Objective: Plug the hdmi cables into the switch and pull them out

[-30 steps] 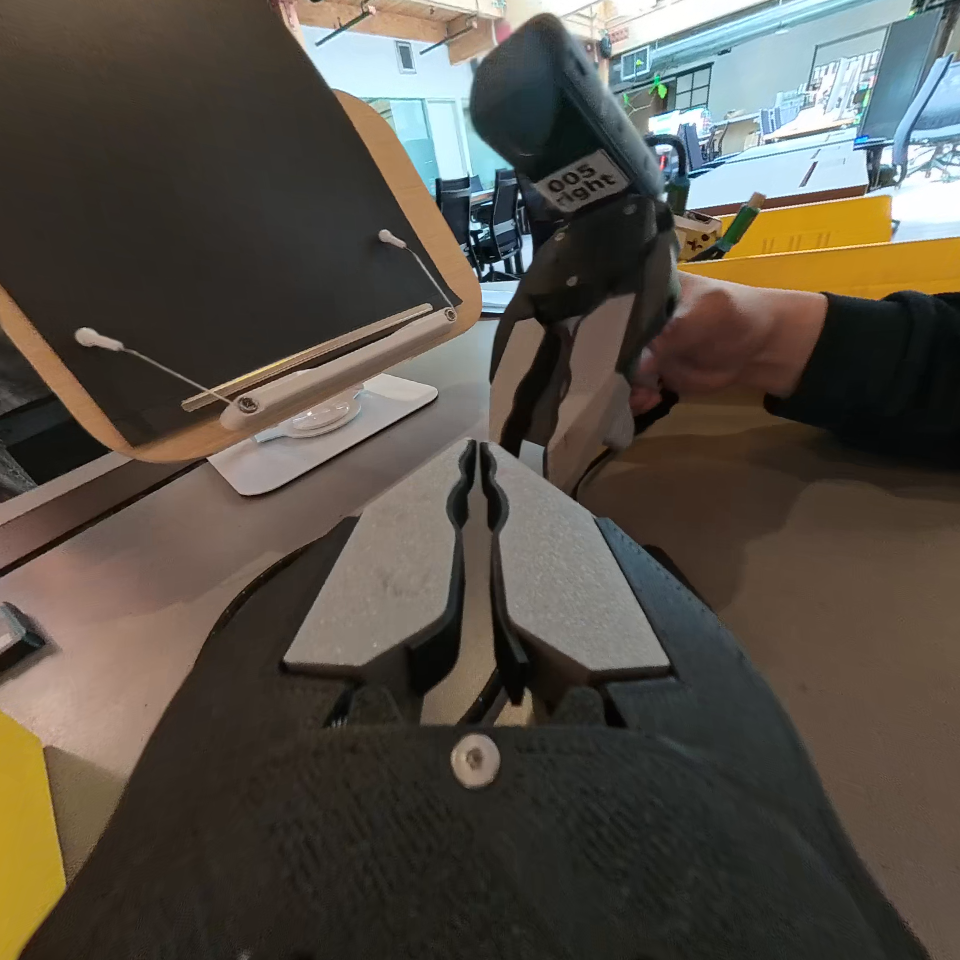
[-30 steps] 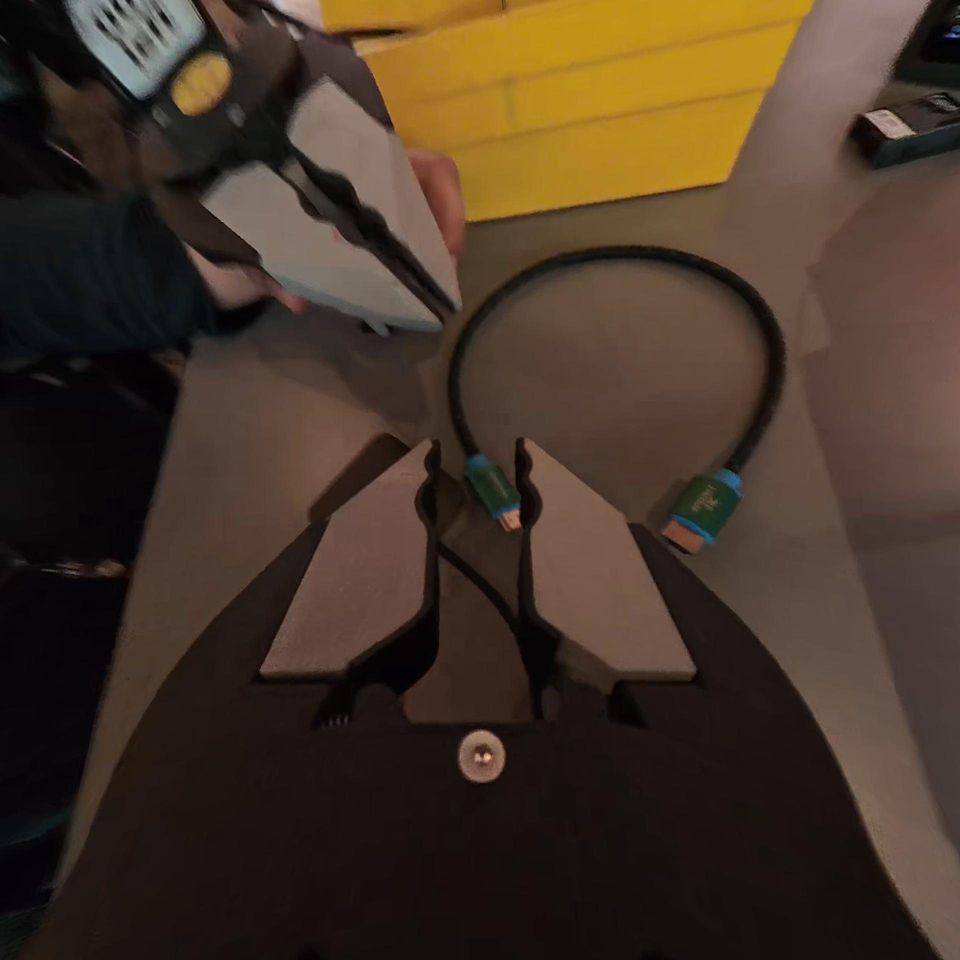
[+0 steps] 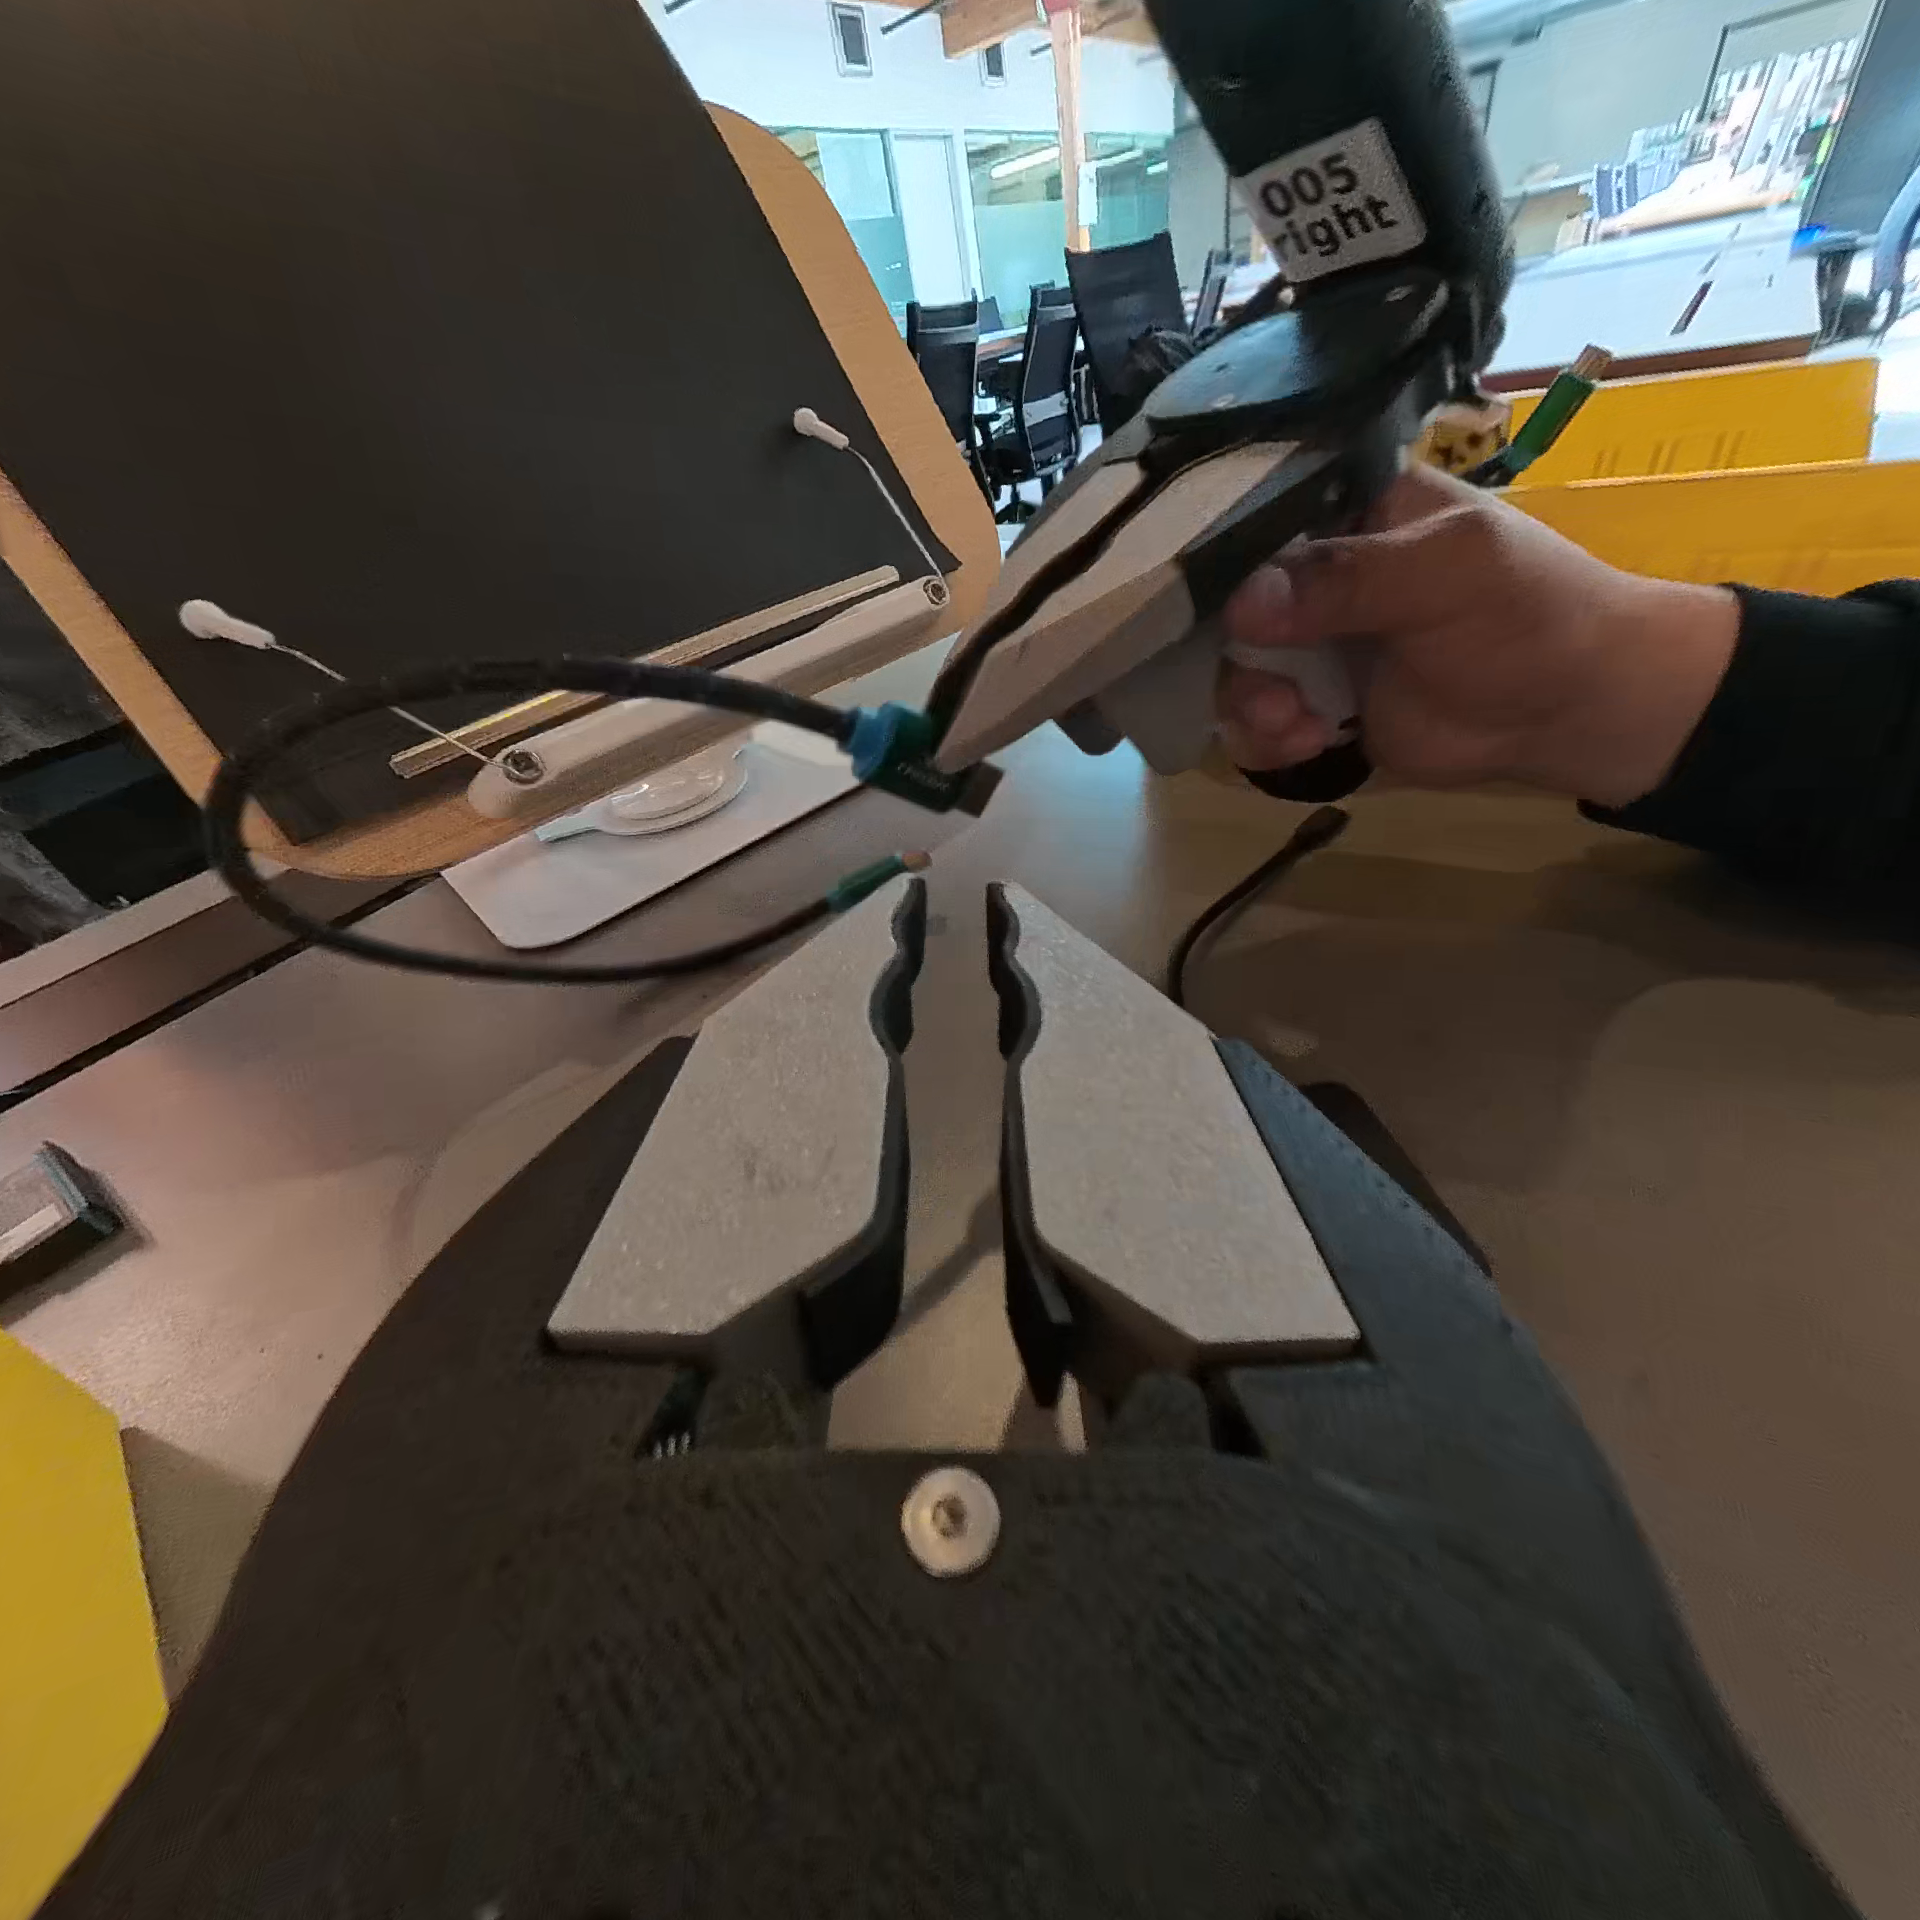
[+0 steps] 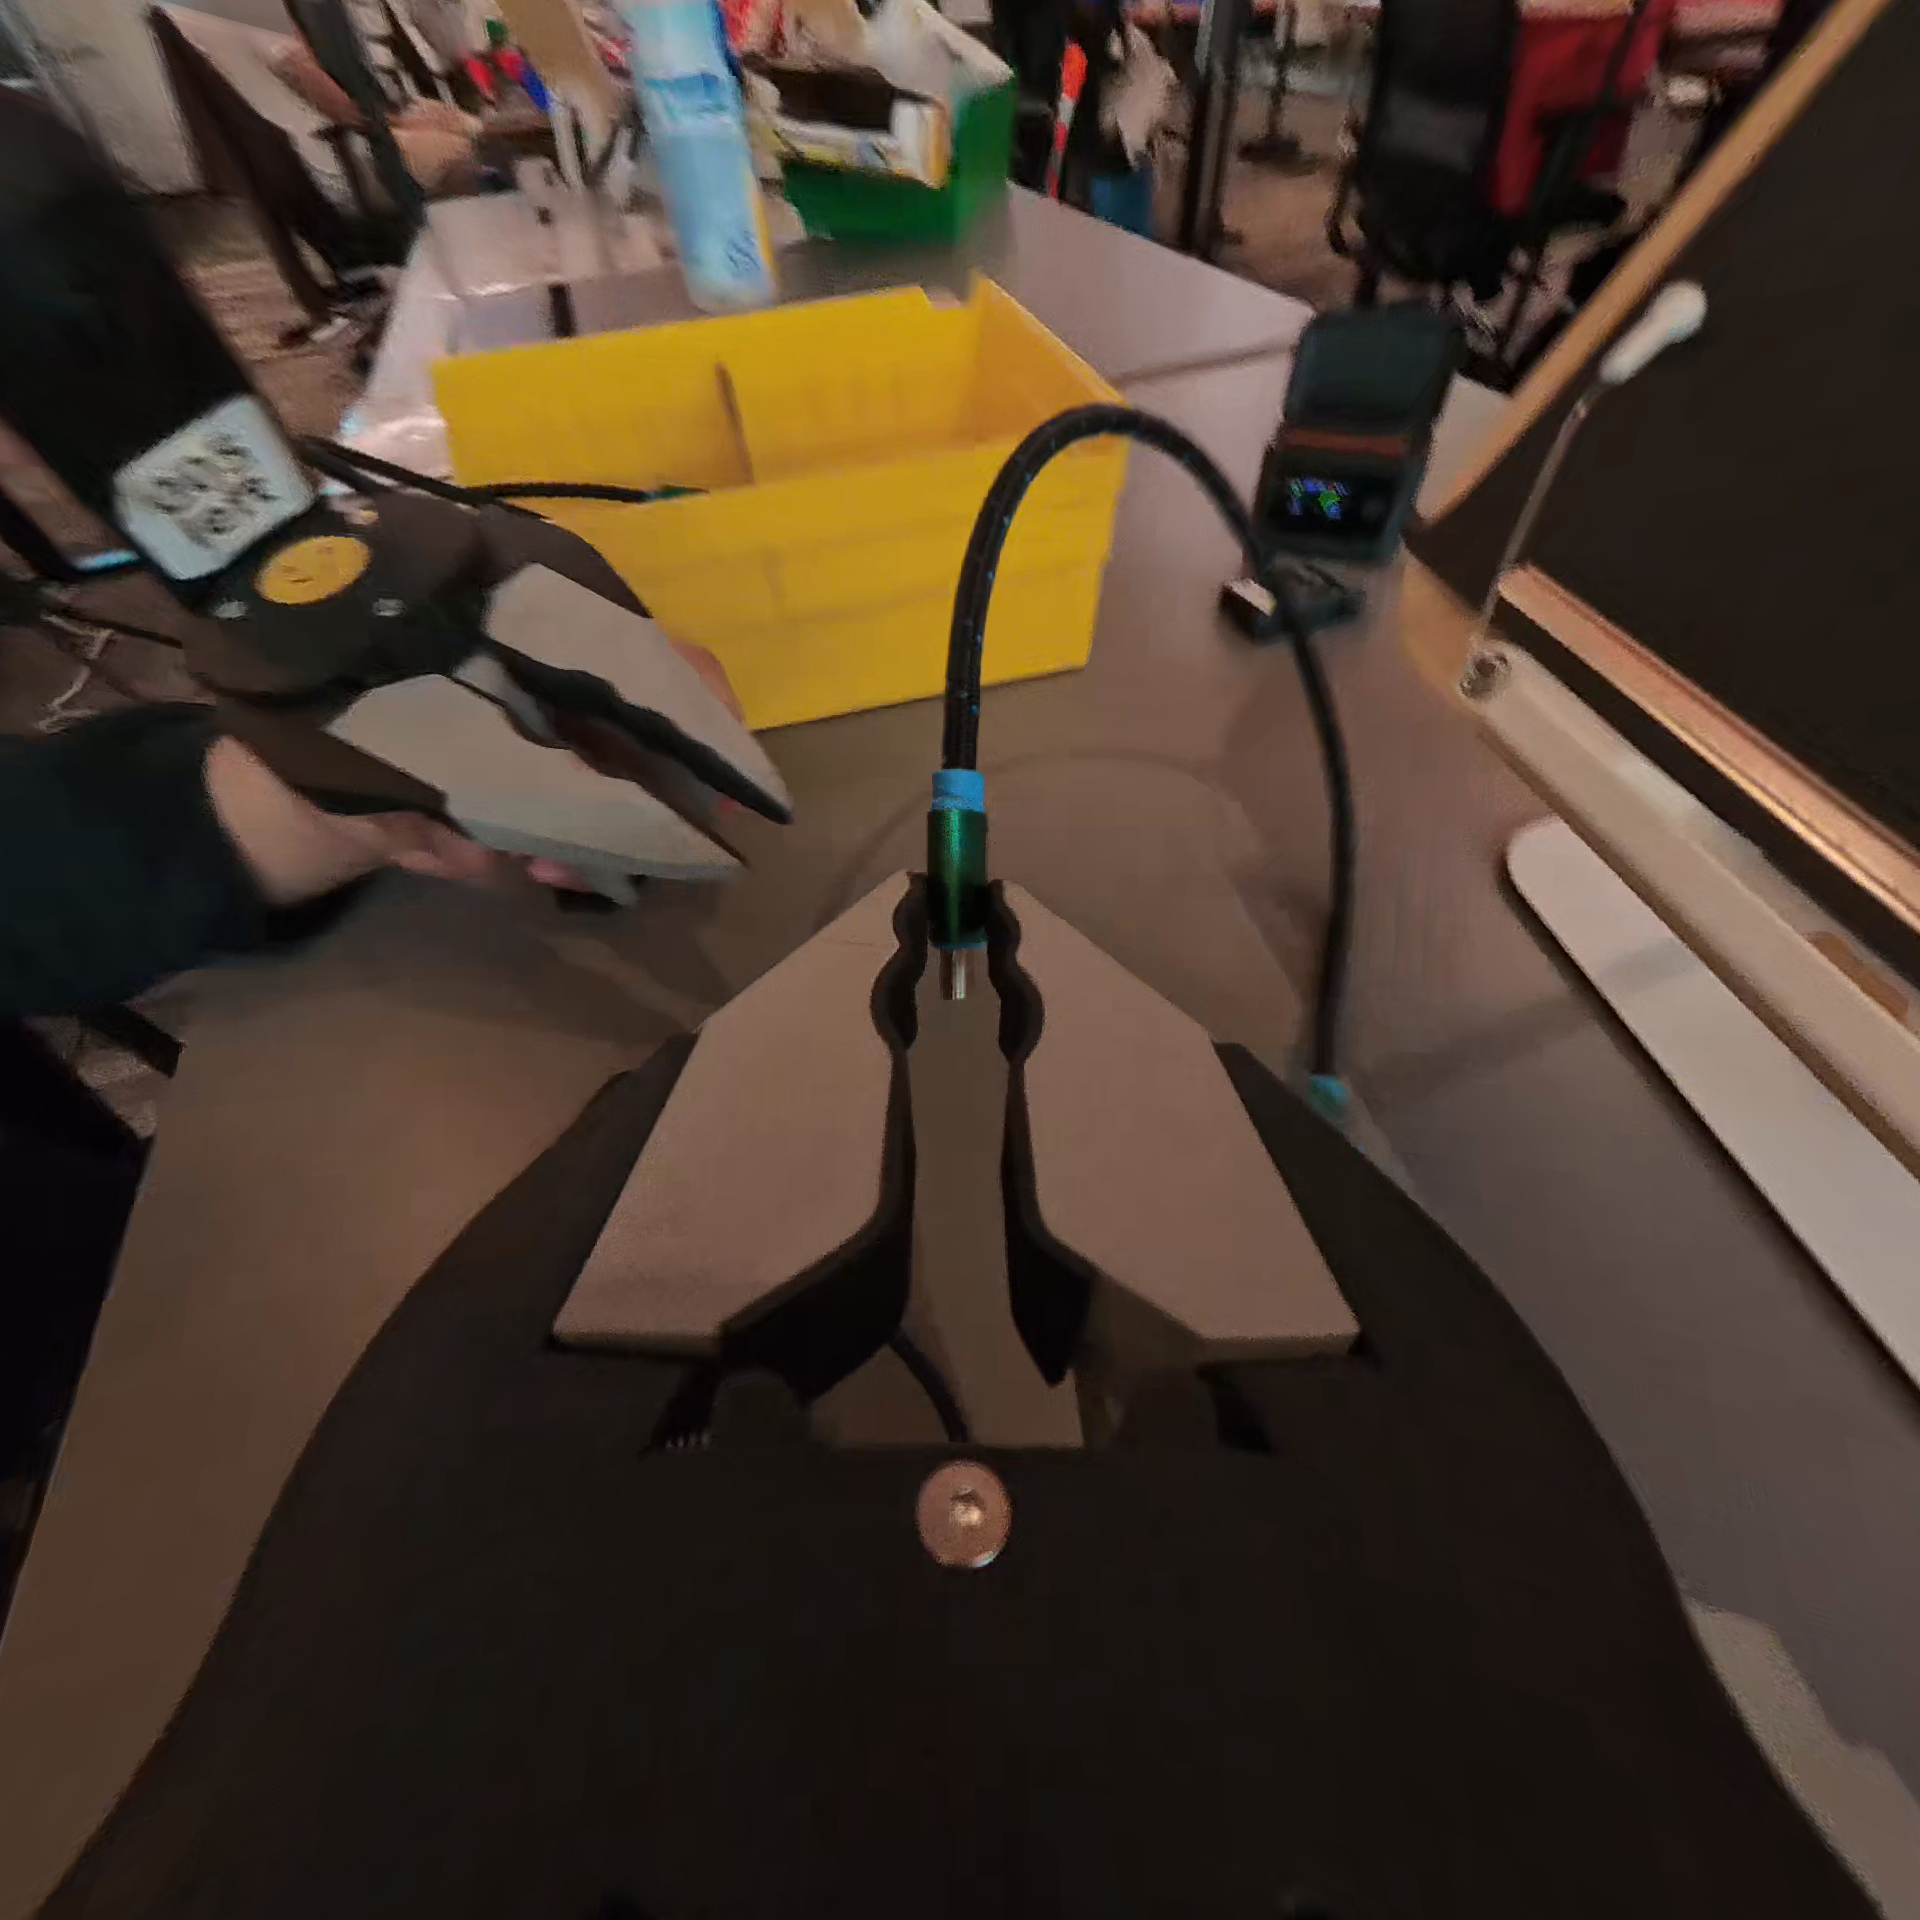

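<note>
Two grippers up over the grey worktop (image 3: 1558, 1143). Right gripper (image 4: 956, 894) with jaws pinched tight on the green plug (image 4: 954, 842) of a short black braided hdmi cable (image 4: 1039, 447), metal tip pointing back between the fingers toward the camera. Seen from the left wrist view, same right gripper (image 3: 951, 743) angled down and to the left, held in a hand (image 3: 1455, 644) with a dark sleeve, plug lifted clear of the worktop.

From that plug, a big loop of cable out, then round and down to the other green plug (image 3: 873, 883), sitting low just off the tips of the left gripper (image 3: 954, 894). Can't tell if that end actually touches the worktop.

Left jaws only a little apart, narrow gap, nothing in them. In the right wrist view, left gripper (image 4: 764, 831) off to the side of the held plug, near but not touching.

Also around: second black cable (image 3: 1236, 904) lying on the worktop by the hand, yellow bin (image 4: 831, 582) behind, tilted dark board on a white stand (image 3: 416, 364) along the edge. Can't pick out the switch for sure.
</note>
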Available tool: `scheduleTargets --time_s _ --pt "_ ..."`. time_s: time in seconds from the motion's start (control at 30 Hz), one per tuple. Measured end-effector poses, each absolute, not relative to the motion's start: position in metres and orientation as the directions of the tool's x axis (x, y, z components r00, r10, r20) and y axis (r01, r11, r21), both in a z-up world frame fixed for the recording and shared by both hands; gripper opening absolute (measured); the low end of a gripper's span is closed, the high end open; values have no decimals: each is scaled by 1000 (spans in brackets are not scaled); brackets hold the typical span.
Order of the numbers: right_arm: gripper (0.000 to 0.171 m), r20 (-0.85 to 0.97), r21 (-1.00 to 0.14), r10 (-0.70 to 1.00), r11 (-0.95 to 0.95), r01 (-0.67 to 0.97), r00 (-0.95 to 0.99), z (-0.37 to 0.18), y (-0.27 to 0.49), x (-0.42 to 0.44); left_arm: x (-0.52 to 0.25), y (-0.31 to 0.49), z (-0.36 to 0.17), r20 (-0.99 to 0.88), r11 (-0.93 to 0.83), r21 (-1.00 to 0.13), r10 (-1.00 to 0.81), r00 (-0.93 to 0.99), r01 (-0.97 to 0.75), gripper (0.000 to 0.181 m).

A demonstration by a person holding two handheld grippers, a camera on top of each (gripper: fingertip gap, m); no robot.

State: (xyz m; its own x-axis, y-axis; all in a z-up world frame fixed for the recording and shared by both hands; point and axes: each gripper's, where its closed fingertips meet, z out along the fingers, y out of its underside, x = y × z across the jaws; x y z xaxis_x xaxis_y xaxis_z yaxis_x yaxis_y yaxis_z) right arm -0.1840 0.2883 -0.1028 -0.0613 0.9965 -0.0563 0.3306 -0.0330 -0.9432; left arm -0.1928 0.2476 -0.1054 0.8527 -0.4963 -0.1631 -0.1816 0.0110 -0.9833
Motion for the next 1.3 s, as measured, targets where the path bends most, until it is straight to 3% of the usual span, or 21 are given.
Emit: scheduleTargets --time_s 0.13,0.33,0.5,0.63,0.8,1.03,1.17,1.3 --pt "8 148 -927 984 173 333 -97 -98 273 -187 -197 248 -99 -35 -11 -999 -512 858 -47 20" --pt "7 496 -777 868 459 430 -32 -108 267 -195 -200 250 -97 46 -42 -999 -519 853 29 27" --pt "7 686 -666 724 581 469 78 -97 268 -201 -212 254 -97 99 -61 -995 -473 875 79 24" --pt "7 714 -655 687 586 477 135 -88 273 -200 -213 255 -103 187 -136 -981 -487 853 137 27" --pt "7 762 -610 644 681 405 64 -85 246 -203 -206 256 -107 341 -235 -939 -527 778 253 48" --pt "7 830 -522 557 747 411 41 -84 238 -201 -223 256 -93 564 -273 -820 -543 623 504 48" --pt "7 888 -420 460 797 434 14 -89 232 -204 -224 256 -95 590 -295 -801 -540 601 521 47" --pt "7 946 -277 324 844 458 -24 -96 225 -208 -229 258 -101 572 -292 -817 -509 642 496 34"
